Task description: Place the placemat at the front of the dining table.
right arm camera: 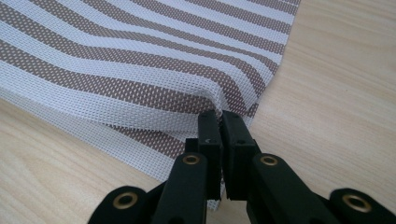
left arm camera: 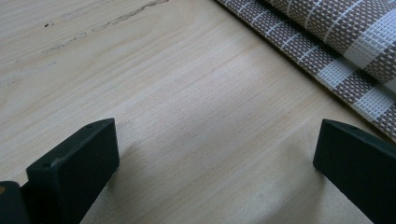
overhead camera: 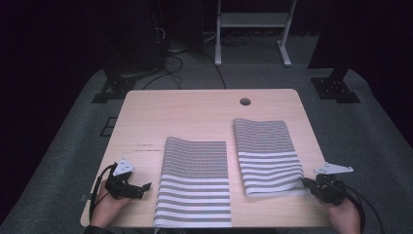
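- The near corner of the right striped woven placemat (right arm camera: 140, 74) is being pinched tight by the right tool (right arm camera: 219, 116), on the table's (overhead camera: 195, 109) right side.
- The left tool (left arm camera: 215, 154) is being held wide open, nothing in it, beside the left placemat (overhead camera: 195, 183).

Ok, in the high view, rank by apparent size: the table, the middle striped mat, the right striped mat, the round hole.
1. table
2. middle striped mat, lying nearer the camera
3. right striped mat, folded, its corner pinched by the right gripper
4. round hole
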The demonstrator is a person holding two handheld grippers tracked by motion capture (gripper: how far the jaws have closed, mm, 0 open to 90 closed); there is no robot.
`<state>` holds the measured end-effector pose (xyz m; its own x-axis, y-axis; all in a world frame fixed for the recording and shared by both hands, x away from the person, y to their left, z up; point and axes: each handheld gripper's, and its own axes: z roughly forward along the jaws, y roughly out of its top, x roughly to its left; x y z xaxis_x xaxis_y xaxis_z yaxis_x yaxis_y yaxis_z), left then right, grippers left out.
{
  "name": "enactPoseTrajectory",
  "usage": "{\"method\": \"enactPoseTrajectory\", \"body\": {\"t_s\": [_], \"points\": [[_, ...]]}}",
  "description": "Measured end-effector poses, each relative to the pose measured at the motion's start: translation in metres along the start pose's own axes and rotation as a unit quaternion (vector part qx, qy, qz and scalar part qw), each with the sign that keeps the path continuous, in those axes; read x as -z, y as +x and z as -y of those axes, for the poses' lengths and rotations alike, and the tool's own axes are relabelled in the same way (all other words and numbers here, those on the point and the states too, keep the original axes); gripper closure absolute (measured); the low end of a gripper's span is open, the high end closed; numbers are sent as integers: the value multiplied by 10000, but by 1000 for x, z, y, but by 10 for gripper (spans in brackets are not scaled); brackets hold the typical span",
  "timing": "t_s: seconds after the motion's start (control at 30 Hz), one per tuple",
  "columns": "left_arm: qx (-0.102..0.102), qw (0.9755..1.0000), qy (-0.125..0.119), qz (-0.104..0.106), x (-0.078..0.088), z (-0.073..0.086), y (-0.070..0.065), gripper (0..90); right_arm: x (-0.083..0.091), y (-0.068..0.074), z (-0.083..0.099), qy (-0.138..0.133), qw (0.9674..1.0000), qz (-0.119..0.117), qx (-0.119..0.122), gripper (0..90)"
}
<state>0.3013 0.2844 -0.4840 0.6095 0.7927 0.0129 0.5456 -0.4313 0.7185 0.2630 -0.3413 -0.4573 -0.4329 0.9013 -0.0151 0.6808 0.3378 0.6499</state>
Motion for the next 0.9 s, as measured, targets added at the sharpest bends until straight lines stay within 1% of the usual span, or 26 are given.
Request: {"method": "enactPoseTrajectory", "body": {"t_s": [0.1,0.3,0.33,0.37,0.4,0.63,0.83,0.9], "points": [[1,10000,-1,0,0,0,0,0,3,2,-2,-89,9999,-16,43,876],[1,10000,0,0,0,0,0,0,7,2,-6,-207,9998,-40,51,876],[1,10000,0,1,0,0,0,0,8,2,-8,-283,9996,-55,48,877],[1,10000,0,1,0,0,0,0,8,2,-8,-283,9996,-55,48,877],[0,10000,0,0,0,0,0,0,9,2,-10,-349,9993,-81,48,877],[2,10000,-1,0,0,0,0,0,11,4,-20,-581,9982,-121,107,878],[2,10000,-1,1,0,0,0,0,11,4,-27,-675,9975,-153,146,878],[1,10000,0,0,0,0,0,0,9,4,-31,-689,9973,-200,175,878]]}}
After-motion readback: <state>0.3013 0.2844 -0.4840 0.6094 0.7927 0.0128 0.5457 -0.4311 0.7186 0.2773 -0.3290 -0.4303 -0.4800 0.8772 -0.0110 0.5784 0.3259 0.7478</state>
